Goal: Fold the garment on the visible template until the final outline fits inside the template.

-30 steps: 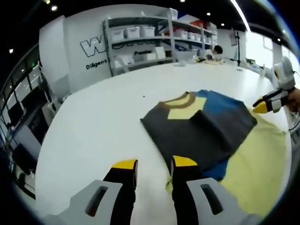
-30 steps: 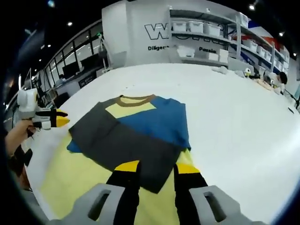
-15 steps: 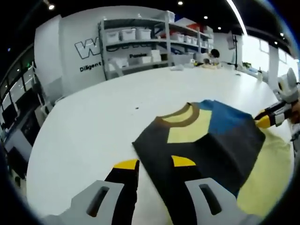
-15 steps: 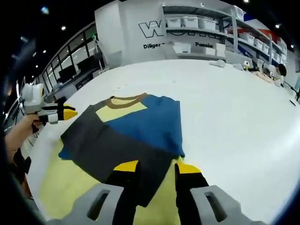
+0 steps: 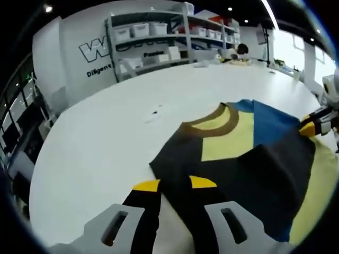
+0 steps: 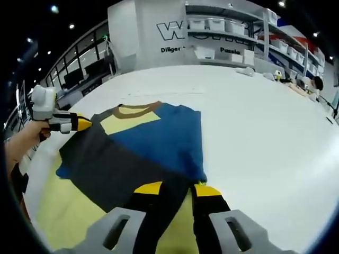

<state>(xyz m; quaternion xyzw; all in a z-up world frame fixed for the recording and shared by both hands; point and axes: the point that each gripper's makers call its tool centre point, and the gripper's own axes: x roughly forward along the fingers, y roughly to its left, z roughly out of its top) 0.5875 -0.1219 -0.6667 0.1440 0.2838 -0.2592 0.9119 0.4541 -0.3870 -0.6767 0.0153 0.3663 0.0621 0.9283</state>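
Closer than a second before, both my grippers had come down toward the garment (image 5: 249,153), which lay partly folded on the pale yellow template (image 5: 318,185) on the white table (image 5: 106,137). From the left gripper view, my left gripper (image 5: 174,183) stood with jaws apart over the near dark-grey edge, one tip over bare table and the other over the cloth, nothing pinched that I could see; beyond it lay the brown collar, the yellow chest panel and the blue panel, and my right gripper (image 5: 313,125) reached in from the right at the far edge. Whether that one touched the cloth I could not tell there. From the right gripper view, my right gripper (image 6: 177,188) also stood spread, straddling the near grey corner of the garment (image 6: 153,143) without a clear grip, while my left gripper (image 6: 74,124) and the hand (image 6: 24,145) holding it showed at the collar side. This view gave more of the template (image 6: 58,211) — a wide yellow band under the near-left of the fold — where the other showed a sliver. I judged the step to be reaching for opposite edges ahead of another fold; next, both jaws would need to close on the cloth and carry it inward.
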